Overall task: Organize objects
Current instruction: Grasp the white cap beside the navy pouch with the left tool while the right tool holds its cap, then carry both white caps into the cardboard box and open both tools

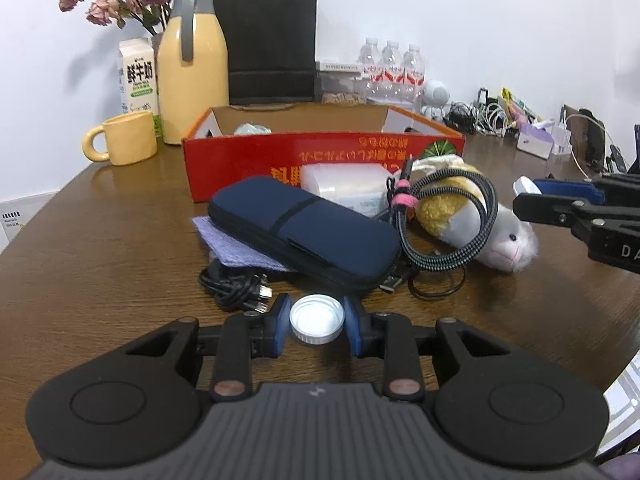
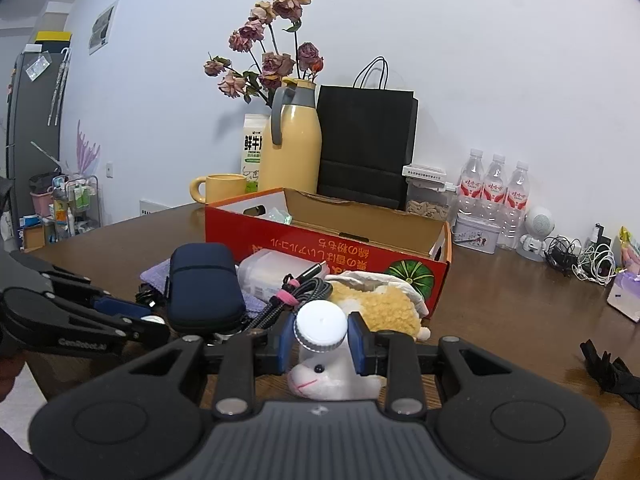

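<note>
My left gripper (image 1: 317, 326) is low over the brown table (image 1: 120, 248), its blue pads (image 1: 282, 322) against both sides of a white cap (image 1: 317, 325) lying open side up. My right gripper (image 2: 322, 338) is shut on a second white ribbed cap (image 2: 322, 330) and hovers over the plush toy (image 2: 376, 308); it also enters the left wrist view at the right edge (image 1: 532, 196). Behind the left gripper lie a navy zip case (image 1: 304, 232), a purple cloth (image 1: 232, 246), a black cable (image 1: 236, 286), a braided cable (image 1: 444, 216) and a translucent plastic box (image 1: 344, 184). The open red cardboard box (image 1: 320, 156) stands beyond them.
At the back stand a yellow mug (image 1: 124, 138), yellow jug (image 1: 192, 68), milk carton (image 1: 136, 76), black paper bag (image 1: 268, 44) and water bottles (image 1: 392, 64). Cables and small items (image 1: 492, 116) crowd the far right. A black object (image 2: 612, 372) lies at the right.
</note>
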Motion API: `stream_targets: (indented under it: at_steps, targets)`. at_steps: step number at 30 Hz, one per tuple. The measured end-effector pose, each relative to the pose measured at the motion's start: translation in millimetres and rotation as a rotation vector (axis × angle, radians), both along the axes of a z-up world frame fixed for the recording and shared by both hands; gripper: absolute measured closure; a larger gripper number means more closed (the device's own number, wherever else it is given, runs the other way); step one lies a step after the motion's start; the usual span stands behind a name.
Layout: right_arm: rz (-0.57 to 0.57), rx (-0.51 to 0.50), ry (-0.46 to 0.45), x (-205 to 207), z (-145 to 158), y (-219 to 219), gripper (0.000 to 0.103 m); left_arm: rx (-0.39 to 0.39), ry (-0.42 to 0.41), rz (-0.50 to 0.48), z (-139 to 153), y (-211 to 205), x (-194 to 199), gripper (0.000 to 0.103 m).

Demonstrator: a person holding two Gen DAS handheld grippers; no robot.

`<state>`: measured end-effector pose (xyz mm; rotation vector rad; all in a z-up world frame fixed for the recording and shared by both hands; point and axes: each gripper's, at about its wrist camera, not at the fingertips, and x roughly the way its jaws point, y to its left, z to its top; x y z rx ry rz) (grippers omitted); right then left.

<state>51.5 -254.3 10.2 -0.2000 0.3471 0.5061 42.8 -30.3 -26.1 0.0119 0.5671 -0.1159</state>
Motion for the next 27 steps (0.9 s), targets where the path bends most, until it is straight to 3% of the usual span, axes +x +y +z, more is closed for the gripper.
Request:
stream_targets:
  at_steps: [12, 19, 27]
  targets:
    - [0.003, 0.010, -0.048, 11, 15, 8, 0.075, -0.010, -0.123, 0.024, 39, 14, 3, 0.074]
    - [0.014, 0.022, -0.075, 41, 28, 24, 0.075, -0.010, -0.190, 0.015, 64, 10, 37, 0.074]
    - [0.037, 0.000, -0.080, 100, 45, 48, 0.075, -0.029, -0.213, 0.003, 80, 9, 98, 0.074]
